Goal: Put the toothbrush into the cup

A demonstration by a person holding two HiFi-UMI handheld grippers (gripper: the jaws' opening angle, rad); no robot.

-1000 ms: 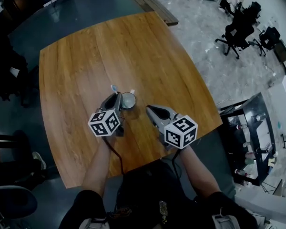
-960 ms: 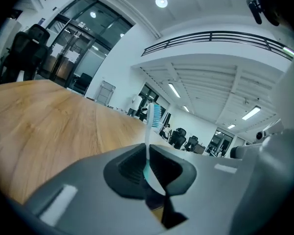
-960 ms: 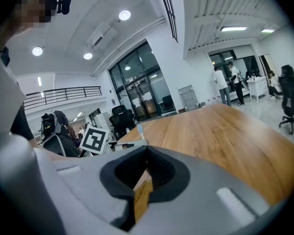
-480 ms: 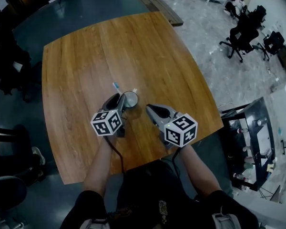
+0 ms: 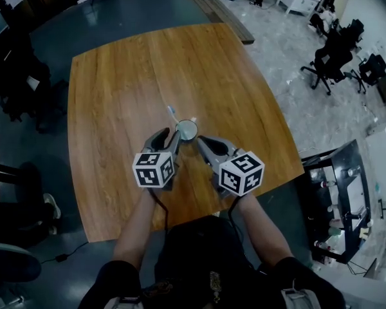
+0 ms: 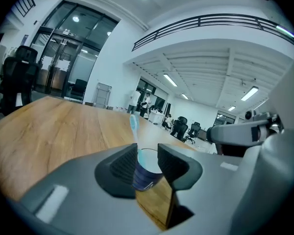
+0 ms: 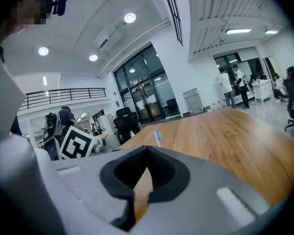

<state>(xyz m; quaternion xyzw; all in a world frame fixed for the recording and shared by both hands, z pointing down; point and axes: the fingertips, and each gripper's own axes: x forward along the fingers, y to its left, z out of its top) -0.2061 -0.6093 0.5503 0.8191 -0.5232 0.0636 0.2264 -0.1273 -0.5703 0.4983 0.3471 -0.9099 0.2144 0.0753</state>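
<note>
A dark blue cup [image 5: 187, 130] stands on the wooden table [image 5: 128, 76]. In it a toothbrush [image 5: 171, 110] with a light blue head leans to the left. My left gripper [image 5: 172, 138] is just to the near left of the cup. In the left gripper view its jaws are opening, and the cup [image 6: 147, 174] and the toothbrush [image 6: 134, 123] show through the gap in the left gripper [image 6: 148, 151], with neither pad pressing on them. My right gripper [image 5: 202, 141] sits to the near right of the cup; in the right gripper view the right gripper [image 7: 146, 149] is shut on nothing. The brush head [image 7: 158, 137] rises behind it.
The table's near edge [image 5: 199, 211] runs just under my hands. A dark rack with bottles [image 5: 341, 192] stands to the right of the table, and office chairs [image 5: 328, 63] are further back on the grey floor. My left gripper's marker cube [image 7: 76, 143] shows at the left of the right gripper view.
The left jaws have spread apart and let go of the toothbrush, which stays leaning in the cup. The left gripper has drawn back a little; the right gripper has moved closer to the cup.
</note>
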